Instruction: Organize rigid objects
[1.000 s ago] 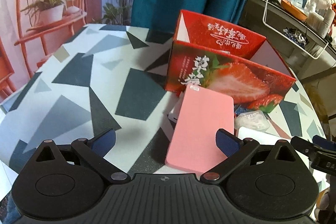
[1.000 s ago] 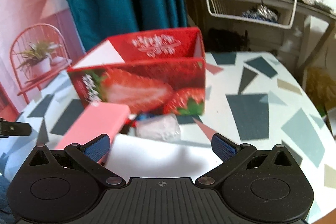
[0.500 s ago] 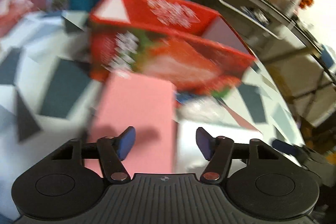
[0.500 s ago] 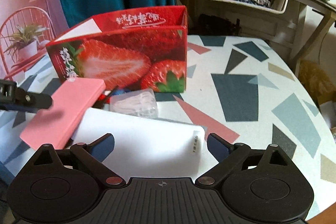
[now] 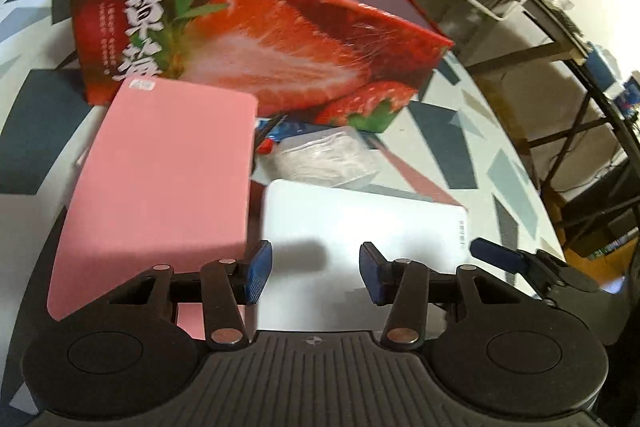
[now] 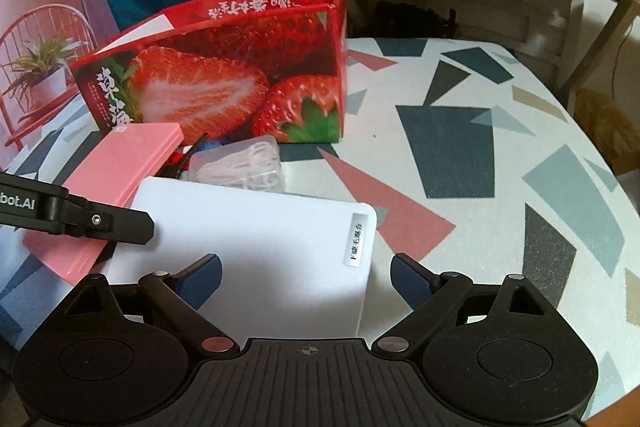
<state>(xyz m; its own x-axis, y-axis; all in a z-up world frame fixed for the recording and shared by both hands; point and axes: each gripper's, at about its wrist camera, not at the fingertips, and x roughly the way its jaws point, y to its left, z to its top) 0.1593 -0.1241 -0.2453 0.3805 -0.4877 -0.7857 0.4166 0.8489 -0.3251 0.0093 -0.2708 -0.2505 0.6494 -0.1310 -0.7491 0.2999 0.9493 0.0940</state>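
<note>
Both grippers have dropped nearer the flat boxes — left gripper [image 5: 316, 273] closing on nothing, right gripper [image 6: 306, 277] closing slightly, empty.
White box [image 6: 256, 247] and pink box [image 5: 168, 167] look stiff, light, smooth — pinch across a thin edge.

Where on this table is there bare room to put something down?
The widest bare stretch of table lies right of the strawberry box and the white case, out to the rim. It is crowded in front of the box: pink case, clear plastic box and white case lie packed together.
</note>
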